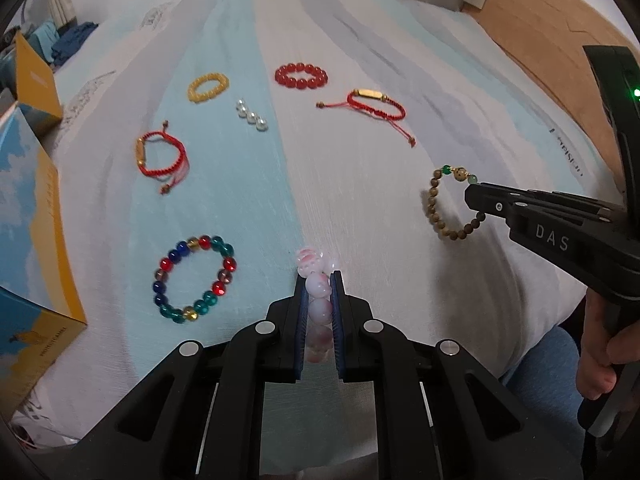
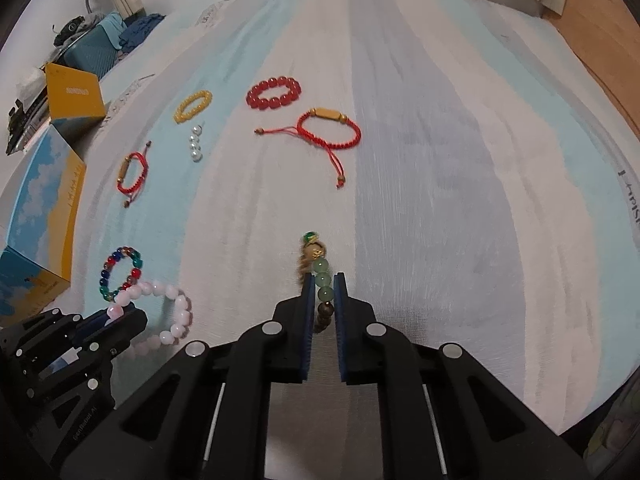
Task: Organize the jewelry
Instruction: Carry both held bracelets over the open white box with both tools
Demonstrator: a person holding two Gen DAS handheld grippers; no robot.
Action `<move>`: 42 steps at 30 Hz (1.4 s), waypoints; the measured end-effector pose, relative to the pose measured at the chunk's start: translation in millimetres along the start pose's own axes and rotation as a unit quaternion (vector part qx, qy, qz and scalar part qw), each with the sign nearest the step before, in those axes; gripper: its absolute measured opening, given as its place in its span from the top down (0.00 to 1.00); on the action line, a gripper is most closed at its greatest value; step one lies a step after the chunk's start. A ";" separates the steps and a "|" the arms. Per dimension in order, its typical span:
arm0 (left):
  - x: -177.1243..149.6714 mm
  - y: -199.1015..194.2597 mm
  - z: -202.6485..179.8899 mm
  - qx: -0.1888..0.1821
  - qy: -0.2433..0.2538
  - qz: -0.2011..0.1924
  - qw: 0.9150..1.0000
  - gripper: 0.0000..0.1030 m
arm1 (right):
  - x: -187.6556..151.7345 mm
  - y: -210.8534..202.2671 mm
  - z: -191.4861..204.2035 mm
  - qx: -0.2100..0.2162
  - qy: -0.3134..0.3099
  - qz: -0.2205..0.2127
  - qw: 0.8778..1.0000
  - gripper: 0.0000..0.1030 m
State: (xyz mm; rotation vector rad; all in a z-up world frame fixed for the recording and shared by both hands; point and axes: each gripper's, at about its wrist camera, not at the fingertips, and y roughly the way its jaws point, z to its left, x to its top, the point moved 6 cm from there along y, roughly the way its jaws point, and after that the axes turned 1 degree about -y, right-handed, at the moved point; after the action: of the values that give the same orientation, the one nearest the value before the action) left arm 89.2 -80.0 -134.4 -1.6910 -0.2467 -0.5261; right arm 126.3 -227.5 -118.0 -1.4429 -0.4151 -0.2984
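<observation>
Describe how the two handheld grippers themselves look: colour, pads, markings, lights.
Both the left gripper and right gripper are matte black plastic with blue ribbed pads inside the fingers and round silver fasteners. The right one carries pale "DAS" lettering and a lit green LED. No cables show.

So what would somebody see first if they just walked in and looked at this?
Probably the two black grippers, each pinching a bracelet: the left gripper holds pink beads and the right gripper holds brown and green beads. Next, the bright red beads at the far middle of the striped sheet, and the rainbow beads near the blue and yellow box on the left.
</observation>
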 end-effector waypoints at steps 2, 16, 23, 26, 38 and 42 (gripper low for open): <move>1.2 -3.3 1.6 0.001 0.000 -0.002 1.000 0.90 | 1.9 -5.0 2.0 0.000 -0.001 -0.005 1.000 0.92; 17.2 -46.9 8.3 0.006 0.002 -0.038 0.999 0.90 | 16.4 -39.6 19.4 0.006 -0.006 -0.037 0.999 0.93; 30.8 -74.3 35.8 0.028 -0.014 -0.059 0.998 0.90 | 34.5 -57.0 49.4 0.012 -0.023 -0.057 0.998 0.93; 36.3 -86.2 49.2 0.038 -0.019 -0.067 0.997 0.90 | 43.2 -63.7 66.2 0.019 -0.033 -0.064 0.997 0.93; 59.2 -146.1 125.6 0.105 -0.061 -0.107 0.987 0.90 | 76.6 -83.5 150.8 0.050 -0.083 -0.086 0.992 0.93; 58.8 -161.2 154.9 0.124 -0.080 -0.113 0.983 0.90 | 84.8 -87.5 186.4 0.065 -0.105 -0.091 0.988 0.93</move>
State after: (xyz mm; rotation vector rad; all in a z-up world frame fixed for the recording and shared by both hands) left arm 100.0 94.2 17.2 -1.4716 -0.6022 -0.5029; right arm 145.8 -47.8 12.2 -1.3156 -0.7272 -0.2615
